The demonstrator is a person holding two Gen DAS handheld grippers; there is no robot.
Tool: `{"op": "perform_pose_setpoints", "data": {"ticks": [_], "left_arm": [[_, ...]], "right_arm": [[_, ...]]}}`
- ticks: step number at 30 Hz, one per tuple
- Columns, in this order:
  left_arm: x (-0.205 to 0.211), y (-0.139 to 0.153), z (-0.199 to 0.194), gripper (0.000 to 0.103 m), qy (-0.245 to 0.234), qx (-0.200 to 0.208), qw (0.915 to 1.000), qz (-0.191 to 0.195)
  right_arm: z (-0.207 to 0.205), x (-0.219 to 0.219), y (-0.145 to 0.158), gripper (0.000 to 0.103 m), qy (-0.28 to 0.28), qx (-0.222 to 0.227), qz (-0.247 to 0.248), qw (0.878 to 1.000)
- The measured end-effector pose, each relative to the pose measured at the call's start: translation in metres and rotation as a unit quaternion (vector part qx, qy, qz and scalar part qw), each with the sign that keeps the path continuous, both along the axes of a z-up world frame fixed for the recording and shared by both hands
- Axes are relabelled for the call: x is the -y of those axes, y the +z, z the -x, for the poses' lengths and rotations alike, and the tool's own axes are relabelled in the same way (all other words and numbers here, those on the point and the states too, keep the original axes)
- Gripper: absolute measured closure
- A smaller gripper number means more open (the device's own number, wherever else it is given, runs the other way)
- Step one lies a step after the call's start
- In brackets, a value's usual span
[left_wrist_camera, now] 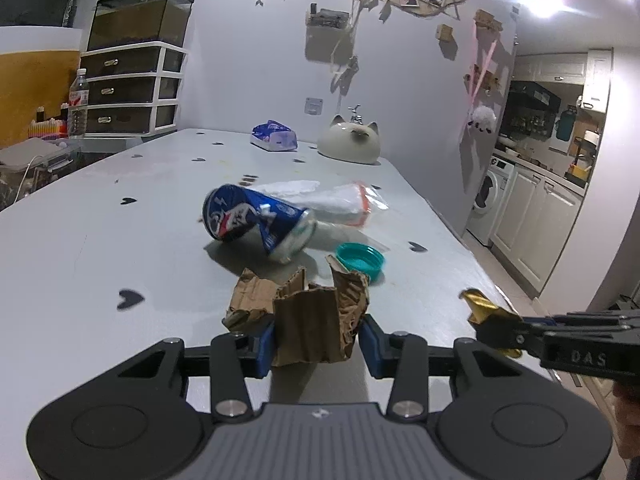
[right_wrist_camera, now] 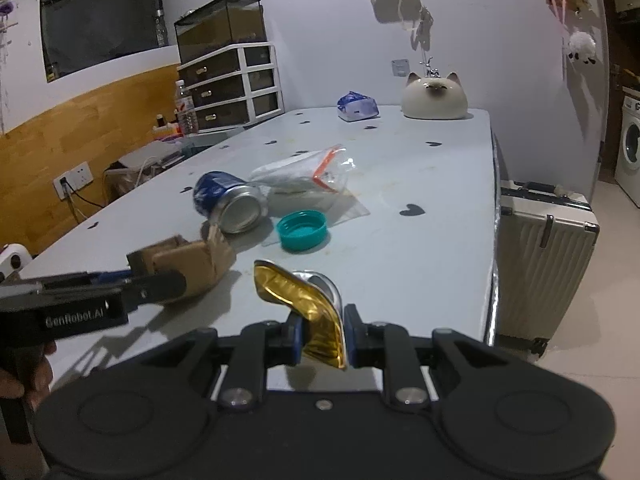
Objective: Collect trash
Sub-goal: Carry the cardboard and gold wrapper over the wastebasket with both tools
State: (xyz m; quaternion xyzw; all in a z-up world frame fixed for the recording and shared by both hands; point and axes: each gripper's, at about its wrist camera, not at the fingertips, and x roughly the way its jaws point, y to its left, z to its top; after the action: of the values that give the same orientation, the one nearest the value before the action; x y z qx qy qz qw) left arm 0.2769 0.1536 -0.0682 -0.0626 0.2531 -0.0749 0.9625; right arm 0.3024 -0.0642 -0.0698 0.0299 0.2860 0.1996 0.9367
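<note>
Left hand-held gripper (left_wrist_camera: 316, 340) is clamped on a crumpled piece of brown cardboard (left_wrist_camera: 312, 320), blue pads pressing both sides. Right hand-held gripper (right_wrist_camera: 322, 338) is pinched on a gold foil wrapper (right_wrist_camera: 308, 304), sitting at about 3 o'clock from the cardboard. Rest of the trash is on the table (left_wrist_camera: 80, 240): a crushed blue can (left_wrist_camera: 256, 220) on its side at 12 o'clock from the cardboard, a teal lid (left_wrist_camera: 359, 259) at roughly 1 o'clock just beyond it, and a clear zip bag (left_wrist_camera: 344, 200) with white stuff inside, right behind the can. Cat-shaped ceramic thing (left_wrist_camera: 350, 142) and a tissue pack (left_wrist_camera: 274, 136) sit at the far end.
</note>
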Motion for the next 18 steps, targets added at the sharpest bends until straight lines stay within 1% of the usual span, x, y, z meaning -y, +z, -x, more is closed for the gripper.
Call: {"op": "perform_pose_setpoints", "data": {"ticks": [7, 10, 18], "left_arm": [[0.016, 0.010, 0.037, 0.060, -0.007, 0.009, 0.9999, -0.006], [0.022, 0.014, 0.051, 0.060, 0.002, 0.014, 0.9998, -0.017], [0.034, 0.023, 0.087, 0.060, 0.017, 0.028, 0.9992, -0.024]], "right_arm": [[0.024, 0.007, 0.000, 0.082, -0.004, -0.001, -0.008, 1.000], [0.035, 0.012, 0.000, 0.082, -0.005, -0.001, -0.013, 1.000], [0.067, 0.034, 0.007, 0.082, -0.019, 0.015, -0.019, 1.000]]}}
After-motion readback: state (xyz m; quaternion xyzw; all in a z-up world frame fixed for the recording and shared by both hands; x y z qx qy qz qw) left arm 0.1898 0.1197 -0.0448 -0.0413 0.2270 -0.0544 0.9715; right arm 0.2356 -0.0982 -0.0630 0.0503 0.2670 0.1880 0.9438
